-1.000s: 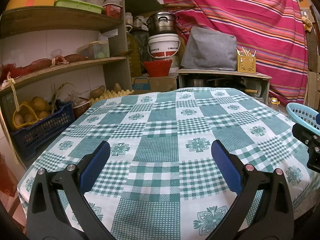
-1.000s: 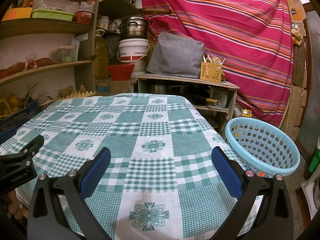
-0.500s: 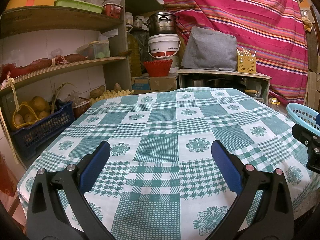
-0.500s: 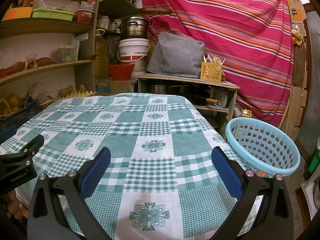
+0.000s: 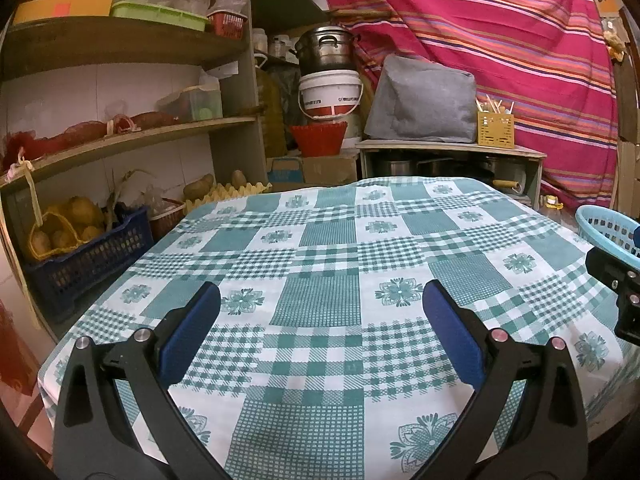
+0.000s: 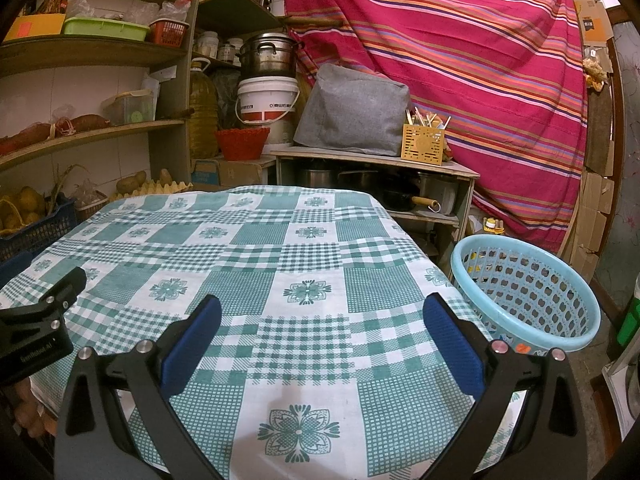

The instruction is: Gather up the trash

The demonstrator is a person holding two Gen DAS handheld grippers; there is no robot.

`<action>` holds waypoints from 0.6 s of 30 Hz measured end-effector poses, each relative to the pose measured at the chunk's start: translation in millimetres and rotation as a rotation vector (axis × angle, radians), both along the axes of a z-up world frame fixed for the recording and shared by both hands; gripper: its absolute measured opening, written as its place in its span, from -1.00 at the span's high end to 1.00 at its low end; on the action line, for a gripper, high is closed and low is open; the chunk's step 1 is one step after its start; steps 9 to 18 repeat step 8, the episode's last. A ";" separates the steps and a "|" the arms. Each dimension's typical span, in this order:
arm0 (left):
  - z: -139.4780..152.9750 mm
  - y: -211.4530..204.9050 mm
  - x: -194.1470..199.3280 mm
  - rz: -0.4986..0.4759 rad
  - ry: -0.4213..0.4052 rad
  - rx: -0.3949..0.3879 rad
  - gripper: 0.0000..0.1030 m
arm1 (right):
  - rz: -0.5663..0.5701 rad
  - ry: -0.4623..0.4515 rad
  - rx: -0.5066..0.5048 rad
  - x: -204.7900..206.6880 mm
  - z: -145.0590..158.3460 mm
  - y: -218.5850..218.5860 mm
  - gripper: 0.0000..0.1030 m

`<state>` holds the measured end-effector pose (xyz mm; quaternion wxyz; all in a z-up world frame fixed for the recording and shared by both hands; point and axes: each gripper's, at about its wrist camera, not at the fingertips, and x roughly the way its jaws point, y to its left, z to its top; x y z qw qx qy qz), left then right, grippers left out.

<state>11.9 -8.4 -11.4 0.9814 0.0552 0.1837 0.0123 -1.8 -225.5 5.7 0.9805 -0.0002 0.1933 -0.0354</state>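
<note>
Green-and-white checked cloth fills the left wrist view, spread over the table [image 5: 328, 300] from the near edge to the far one. The left gripper [image 5: 320, 332] hangs above the near part of that cloth, its 2 blue-padded fingers [image 5: 188, 332] spread wide with only cloth showing between them, gripping nothing. No loose trash shows anywhere on the cloth from this side. At the right edge, part of the right gripper's black body pokes in, and behind it sits a sliver of the light blue basket [image 5: 608, 228]. Off to the left, wooden shelves [image 5: 132, 140] carry tubs and bags, with a dark blue crate [image 5: 88, 260] of potatoes low down. Straight ahead, a white bucket [image 5: 331, 94] stands under a metal pot, beside a grey cover and a pink striped curtain [image 5: 500, 40].

Over to the right wrist view: the right gripper [image 6: 320, 332] is just as wide open, its blue pads [image 6: 452, 340] well apart and empty, hovering over the table's near right corner. The basket [image 6: 560, 328] shows fully here, round and perforated, sitting low just beside the table's right edge; whether anything lies inside it, I cannot tell. The left gripper's black body [image 6: 36, 332] pokes in at the left edge. Again, the cloth [image 6: 260, 272] carries no trash in sight.
</note>
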 end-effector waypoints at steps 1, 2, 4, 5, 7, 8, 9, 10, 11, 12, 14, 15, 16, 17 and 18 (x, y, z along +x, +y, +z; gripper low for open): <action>0.4 0.1 -0.3 0.000 0.002 -0.001 -0.90 | 0.000 0.000 -0.001 0.2 0.3 0.1 -0.91; 0.3 -0.1 -0.4 0.000 0.004 -0.001 -0.90 | 0.000 0.000 0.000 0.0 0.0 0.1 -0.91; 2.3 1.5 0.4 -0.002 0.013 -0.006 -0.90 | 0.000 0.001 0.001 0.3 0.3 0.1 -0.91; 3.4 2.1 0.8 -0.002 0.015 -0.008 -0.90 | -0.001 0.000 0.001 0.4 0.5 0.1 -0.91; 5.6 3.0 0.7 0.002 0.015 -0.013 -0.90 | 0.000 0.000 0.000 0.3 0.3 0.2 -0.91; 6.0 3.1 1.0 0.004 0.014 -0.014 -0.90 | 0.000 0.000 0.000 0.0 0.0 0.0 -0.91; 6.0 3.1 1.0 0.004 0.014 -0.014 -0.90 | 0.000 0.000 0.000 0.0 0.0 0.0 -0.91; 6.0 3.1 1.0 0.004 0.014 -0.014 -0.90 | 0.000 0.000 0.000 0.0 0.0 0.0 -0.91; 6.0 3.1 1.0 0.004 0.014 -0.014 -0.90 | 0.000 0.000 0.000 0.0 0.0 0.0 -0.91; 6.0 3.1 1.0 0.004 0.014 -0.014 -0.90 | 0.000 0.000 0.000 0.0 0.0 0.0 -0.91; 6.0 3.1 1.0 0.004 0.014 -0.014 -0.90 | 0.000 0.000 0.000 0.0 0.0 0.0 -0.91; 6.0 3.1 1.0 0.004 0.014 -0.014 -0.90 | 0.000 0.000 0.000 0.0 0.0 0.0 -0.91; 6.0 3.1 1.0 0.004 0.014 -0.014 -0.90 | 0.000 0.000 0.000 0.0 0.0 0.0 -0.91; 6.0 3.1 1.0 0.004 0.014 -0.014 -0.90 | 0.000 0.000 0.000 0.0 0.0 0.0 -0.91; 6.0 3.1 1.0 0.004 0.014 -0.014 -0.90 | 0.000 0.000 0.000 0.0 0.0 0.0 -0.91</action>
